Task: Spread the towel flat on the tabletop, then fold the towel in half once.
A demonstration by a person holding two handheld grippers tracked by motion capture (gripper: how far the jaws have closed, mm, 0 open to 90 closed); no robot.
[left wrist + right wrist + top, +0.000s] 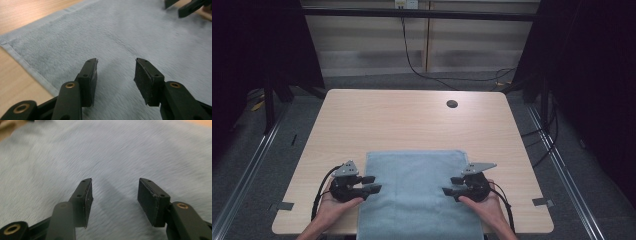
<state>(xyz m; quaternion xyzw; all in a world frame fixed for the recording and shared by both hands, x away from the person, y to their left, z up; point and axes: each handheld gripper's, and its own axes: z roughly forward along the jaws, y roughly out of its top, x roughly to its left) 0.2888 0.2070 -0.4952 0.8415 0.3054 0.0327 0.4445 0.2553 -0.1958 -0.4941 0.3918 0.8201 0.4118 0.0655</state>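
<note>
My left claw [373, 184] and right claw [451, 185] hover at opposite side edges of the blue towel [417, 195], jaws parted and holding nothing, seemingly placed to take both sides together. The towel lies flat at the near edge of the table [412, 120]; nothing obstructs, a dark grommet hole [452, 104] lying well apart.
</note>
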